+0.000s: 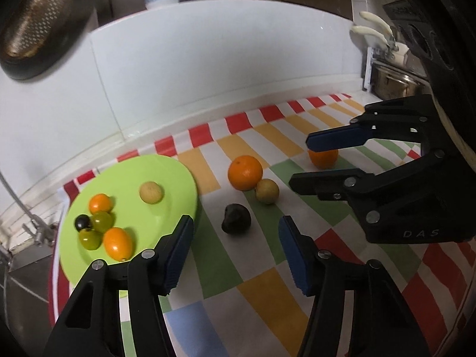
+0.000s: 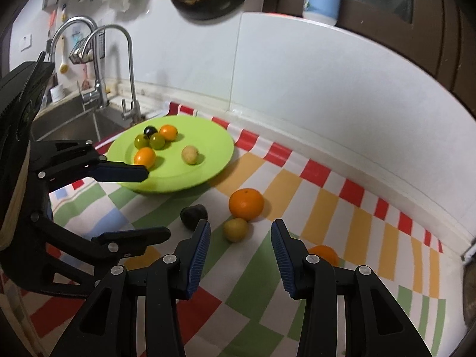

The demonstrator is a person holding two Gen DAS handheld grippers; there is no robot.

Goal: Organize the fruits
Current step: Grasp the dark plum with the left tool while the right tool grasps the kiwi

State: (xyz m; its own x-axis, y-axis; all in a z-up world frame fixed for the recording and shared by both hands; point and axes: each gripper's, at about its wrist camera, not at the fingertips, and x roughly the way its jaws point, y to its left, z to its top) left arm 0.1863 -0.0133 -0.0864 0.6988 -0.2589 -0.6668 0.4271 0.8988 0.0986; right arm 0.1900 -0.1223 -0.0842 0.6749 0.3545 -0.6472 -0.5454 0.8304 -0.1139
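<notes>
Tabletop (image 1: 267, 291): checked cloth. Plate (image 1: 166, 172), sink-side edge, six small fruits. Loose mid-cloth: orange (image 1: 245, 172), yellow fruit (image 1: 267, 191), dark fruit (image 1: 236, 218). Dark fruit straight ahead of left tongs (image 1: 236, 255), nearer; both tongs released, right tongs (image 2: 241, 258) empty.

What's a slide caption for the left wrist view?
Open left gripper faces dark fruit beside green plate; open right gripper over an orange.

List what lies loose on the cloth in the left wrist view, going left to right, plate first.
Green plate → dark fruit → large orange → small yellowish fruit, touching that orange → second orange, partly hidden behind the right gripper.
</notes>
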